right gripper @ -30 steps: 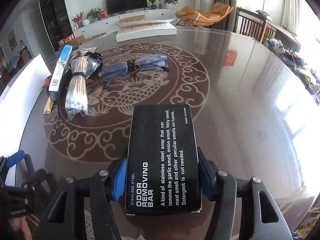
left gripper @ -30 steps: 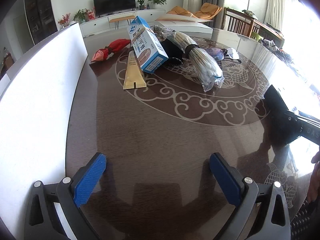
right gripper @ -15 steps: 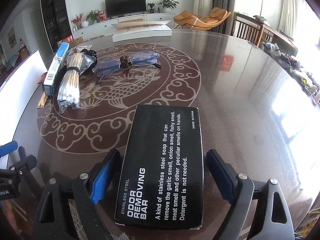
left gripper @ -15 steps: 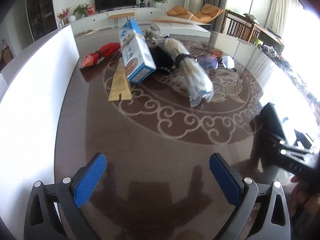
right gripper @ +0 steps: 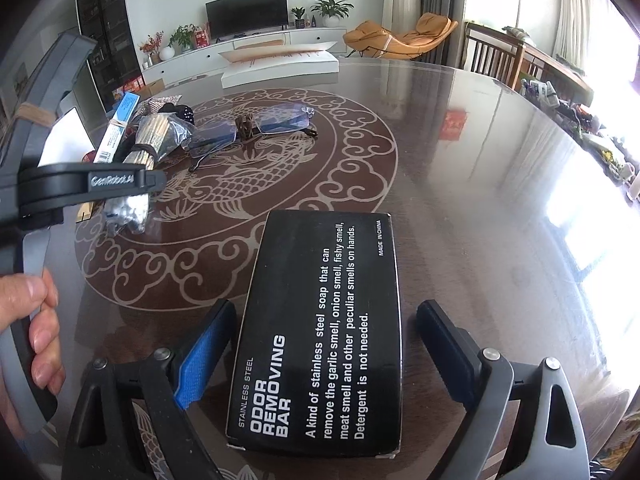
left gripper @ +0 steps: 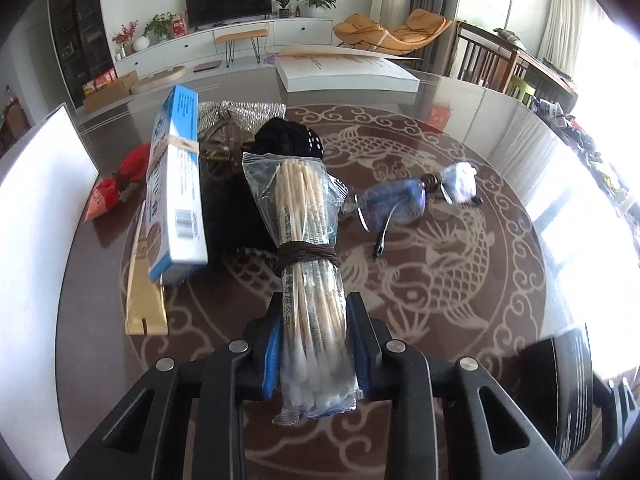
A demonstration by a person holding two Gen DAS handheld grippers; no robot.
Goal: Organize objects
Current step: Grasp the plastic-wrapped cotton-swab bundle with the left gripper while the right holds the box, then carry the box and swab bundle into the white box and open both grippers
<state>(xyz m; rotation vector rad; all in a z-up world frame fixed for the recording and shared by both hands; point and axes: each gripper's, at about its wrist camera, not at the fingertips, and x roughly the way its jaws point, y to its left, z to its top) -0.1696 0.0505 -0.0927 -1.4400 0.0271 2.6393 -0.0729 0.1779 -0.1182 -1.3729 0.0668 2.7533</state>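
My left gripper (left gripper: 314, 344) is shut on the near end of a clear bag of cotton swabs (left gripper: 308, 264) tied with a brown band; the bag also shows in the right wrist view (right gripper: 140, 148). My right gripper (right gripper: 320, 344) is open, its jaws apart on either side of a black "Odor Removing Bar" box (right gripper: 324, 320) that lies flat on the dark round table (right gripper: 480, 200). The box's edge shows at the lower right of the left wrist view (left gripper: 568, 392).
Beside the swabs are a blue-and-white box (left gripper: 176, 196), a tan flat packet (left gripper: 144, 296), a red pouch (left gripper: 116, 184), a black item (left gripper: 288, 142), and blue-lensed glasses (left gripper: 416, 196). A white board (left gripper: 32, 240) stands at the left; a white box (left gripper: 344, 72) lies at the far edge.
My left gripper moved forward to the swab bag and shut on it. My right gripper opened off the black box, which now lies on the table.
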